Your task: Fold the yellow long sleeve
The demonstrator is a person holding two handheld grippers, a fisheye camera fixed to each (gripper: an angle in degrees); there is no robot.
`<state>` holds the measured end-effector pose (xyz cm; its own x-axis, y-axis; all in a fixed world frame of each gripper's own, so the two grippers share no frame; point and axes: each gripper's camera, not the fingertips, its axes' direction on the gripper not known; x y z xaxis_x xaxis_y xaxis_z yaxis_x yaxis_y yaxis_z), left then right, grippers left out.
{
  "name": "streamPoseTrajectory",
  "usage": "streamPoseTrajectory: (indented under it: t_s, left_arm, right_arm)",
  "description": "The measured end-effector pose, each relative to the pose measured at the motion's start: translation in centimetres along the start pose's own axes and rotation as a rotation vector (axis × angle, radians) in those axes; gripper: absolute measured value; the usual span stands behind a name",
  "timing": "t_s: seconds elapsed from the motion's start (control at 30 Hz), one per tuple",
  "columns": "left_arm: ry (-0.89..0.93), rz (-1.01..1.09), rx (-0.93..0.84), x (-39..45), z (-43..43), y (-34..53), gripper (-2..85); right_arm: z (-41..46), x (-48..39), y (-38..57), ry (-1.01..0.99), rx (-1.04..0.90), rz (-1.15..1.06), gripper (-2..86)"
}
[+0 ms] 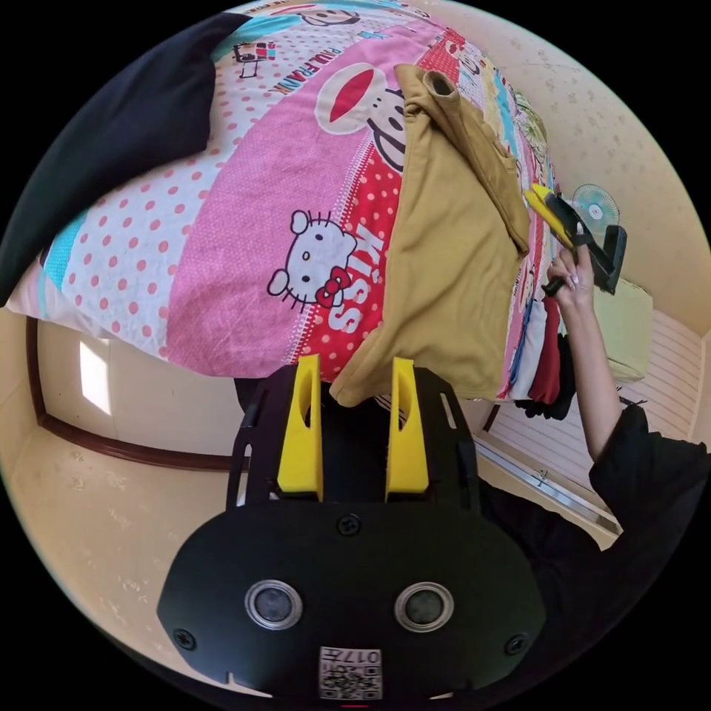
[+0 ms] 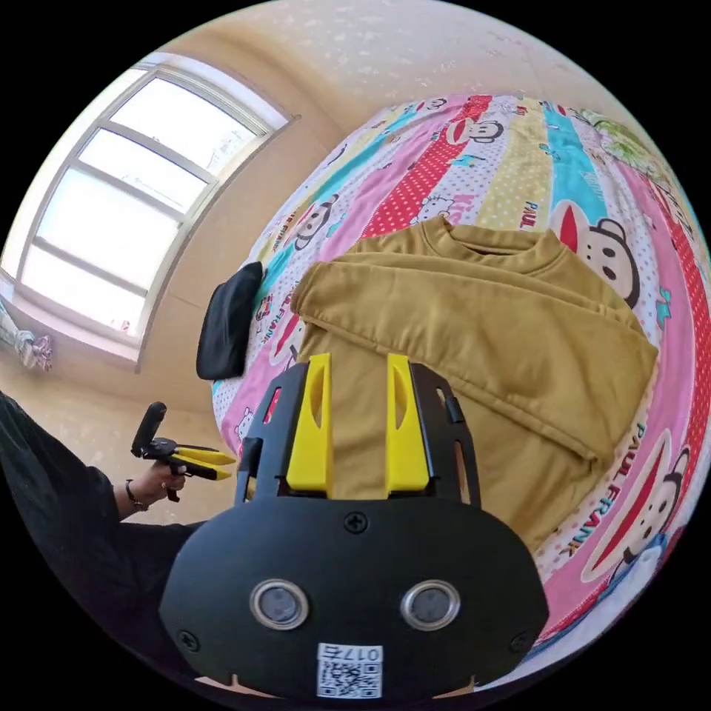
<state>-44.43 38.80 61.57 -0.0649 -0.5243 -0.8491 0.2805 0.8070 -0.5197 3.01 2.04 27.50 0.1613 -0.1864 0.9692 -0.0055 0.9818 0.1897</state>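
Note:
A mustard-yellow long sleeve shirt [image 2: 474, 333] lies flat on the cartoon-print bed sheet [image 2: 592, 185], its sleeves folded across the body. In the right gripper view, my right gripper [image 2: 358, 415] hovers open over the shirt's lower part, nothing between its jaws. The left gripper [image 2: 200, 461] shows there too, held in a hand off the bed's side. In the left gripper view, my left gripper [image 1: 355, 385] is open and off the bed's edge, with a corner of the shirt [image 1: 444, 281] beyond the jaws. The right gripper [image 1: 552, 211] is at the shirt's far edge.
A black cushion [image 2: 229, 333] lies on the bed beside the shirt. Folded clothes [image 1: 544, 355] are stacked at the bed's far side. A small fan [image 1: 596, 204] stands by the wall, and a large window [image 2: 126, 200] is behind the bed. A black-sleeved arm [image 1: 637, 459] reaches in.

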Motion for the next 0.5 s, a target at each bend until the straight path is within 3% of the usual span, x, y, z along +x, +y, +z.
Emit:
streamPoseTrajectory:
  t_s: [0.23,0.33,0.5]
  left_arm:
    - [0.049,0.111,-0.103,-1.5,1.5,0.3,16.5]
    - [0.104,0.177,-0.164,-1.2,2.2,0.1,15.4]
    - [0.105,0.199,-0.133,-1.0,0.4,0.7,6.2]
  right_arm:
    - [-5.3,9.3,21.5,0.217,-0.295,0.396,13.5]
    - [-4.9,11.0,28.6,0.094,-0.359,0.521,13.6]
    - [-4.5,12.8,33.9,-0.038,-0.265,0.615,8.1]
